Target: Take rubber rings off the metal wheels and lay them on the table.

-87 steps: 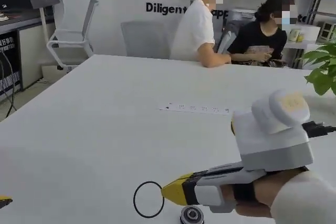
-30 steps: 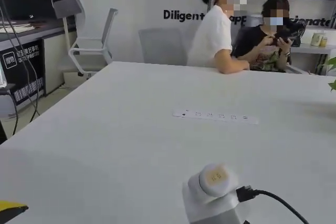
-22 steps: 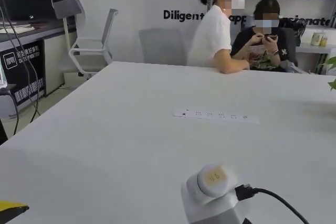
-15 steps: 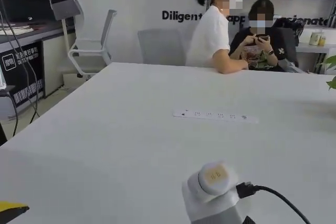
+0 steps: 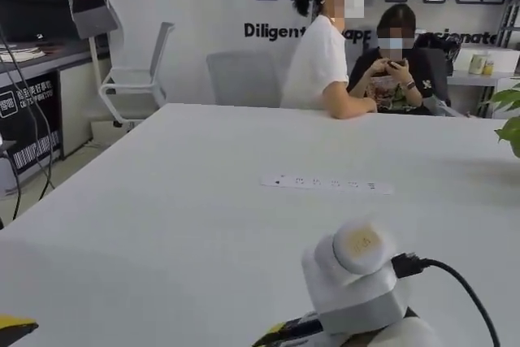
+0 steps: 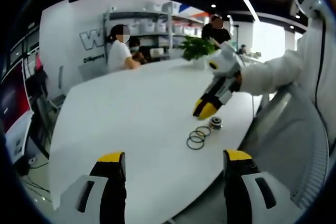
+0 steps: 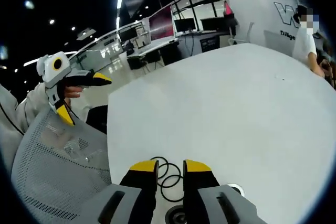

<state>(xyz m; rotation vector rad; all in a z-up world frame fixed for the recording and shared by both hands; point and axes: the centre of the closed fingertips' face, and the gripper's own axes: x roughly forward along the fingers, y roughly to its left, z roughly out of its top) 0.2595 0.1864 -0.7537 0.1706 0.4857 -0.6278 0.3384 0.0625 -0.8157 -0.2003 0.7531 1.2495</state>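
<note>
Because you look up while your empty right gripper (image 7: 169, 167), jaws a little apart, hangs by the metal wheel (image 6: 215, 124) and rubber rings (image 6: 197, 138) near the table (image 6: 131, 108) edge, left gripper (image 6: 174, 156) wide, you may knock them off.

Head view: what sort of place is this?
Probably an office meeting area: a long white table with a power strip, office chairs beside it, and two people seated at its far side.
</note>
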